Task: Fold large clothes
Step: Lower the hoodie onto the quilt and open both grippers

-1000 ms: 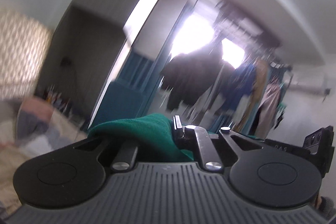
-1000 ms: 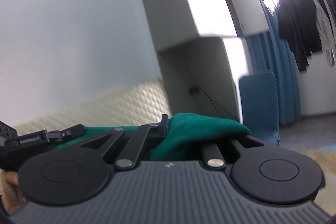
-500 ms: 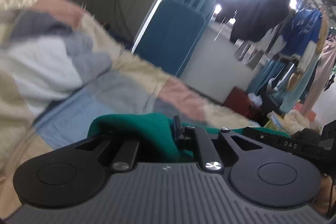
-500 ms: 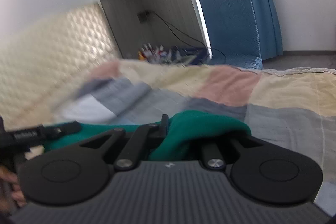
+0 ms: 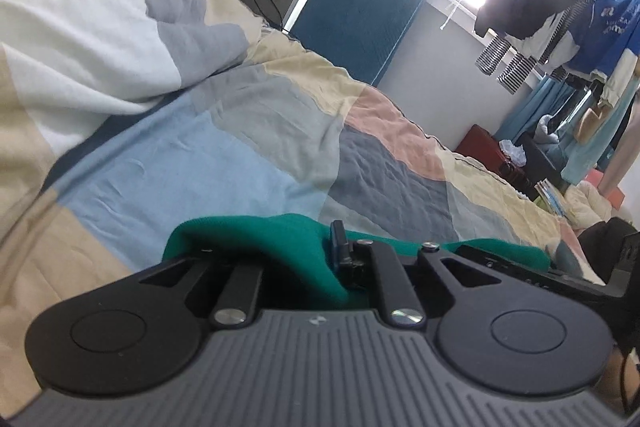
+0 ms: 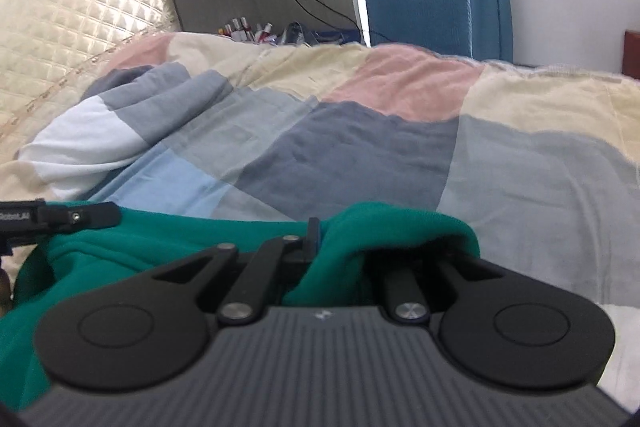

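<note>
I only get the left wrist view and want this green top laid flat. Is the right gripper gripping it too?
Observer: Yes, the right gripper is shut on a fold of the green garment.
Operator: Anything lying near that side?
Observer: Some white fabric shows just to its right; I can't tell what it is.
Operator: And past the bed?
Observer: Small bottles stand by the wall, next to the quilted headboard.
</note>
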Motion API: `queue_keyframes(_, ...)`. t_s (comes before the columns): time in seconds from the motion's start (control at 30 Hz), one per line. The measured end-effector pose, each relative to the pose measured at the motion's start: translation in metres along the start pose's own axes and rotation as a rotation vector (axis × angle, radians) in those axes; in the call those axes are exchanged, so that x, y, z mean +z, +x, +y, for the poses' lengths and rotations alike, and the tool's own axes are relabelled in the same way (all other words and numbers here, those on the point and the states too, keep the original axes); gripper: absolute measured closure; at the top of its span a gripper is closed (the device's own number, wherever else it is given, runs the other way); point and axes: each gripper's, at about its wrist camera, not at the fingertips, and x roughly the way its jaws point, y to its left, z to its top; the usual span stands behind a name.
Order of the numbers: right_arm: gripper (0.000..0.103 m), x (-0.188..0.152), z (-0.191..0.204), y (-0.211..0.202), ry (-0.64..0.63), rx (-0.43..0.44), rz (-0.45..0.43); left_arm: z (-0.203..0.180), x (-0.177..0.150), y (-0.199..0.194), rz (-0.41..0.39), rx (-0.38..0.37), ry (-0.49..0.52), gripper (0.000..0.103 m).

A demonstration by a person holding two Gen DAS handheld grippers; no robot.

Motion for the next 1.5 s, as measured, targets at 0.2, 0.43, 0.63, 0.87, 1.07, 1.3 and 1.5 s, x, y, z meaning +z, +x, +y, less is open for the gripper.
queue_keyframes(0.2,0.078,0.002,0.014,-0.045,-0.043,-0.030,-0.031,-0.030,-0.004,-0.073,-0.109,0.048,0.040,0.022)
queue_keyframes(0.43,0.066,-0.011,0.035,-0.136,-0.019,-0.033,-0.087,-0.082,-0.030,-0.183,-0.192,0.129,0.115,0.022)
queue_keyframes(0.63,0.067,-0.039,0.060,-0.224,-0.053,0.032,-0.103,-0.127,-0.069,-0.283,-0.244,0.152,0.140,0.022)
queue_keyframes(0.87,0.067,-0.068,0.078,-0.304,-0.033,0.051,-0.100,-0.152,-0.138,-0.353,-0.228,0.143,0.122,0.022)
queue_keyframes(1.07,0.067,-0.104,0.084,-0.329,-0.006,0.037,-0.083,-0.154,-0.188,-0.373,-0.197,0.146,0.135,0.022)
queue_keyframes(1.3,0.051,-0.123,0.102,-0.316,-0.035,0.021,-0.046,-0.131,-0.210,-0.364,-0.152,0.141,0.107,0.023)
queue_keyframes(1.5,0.025,-0.127,0.112,-0.292,-0.028,0.071,-0.042,-0.111,-0.209,-0.349,-0.116,0.130,0.084,0.023)
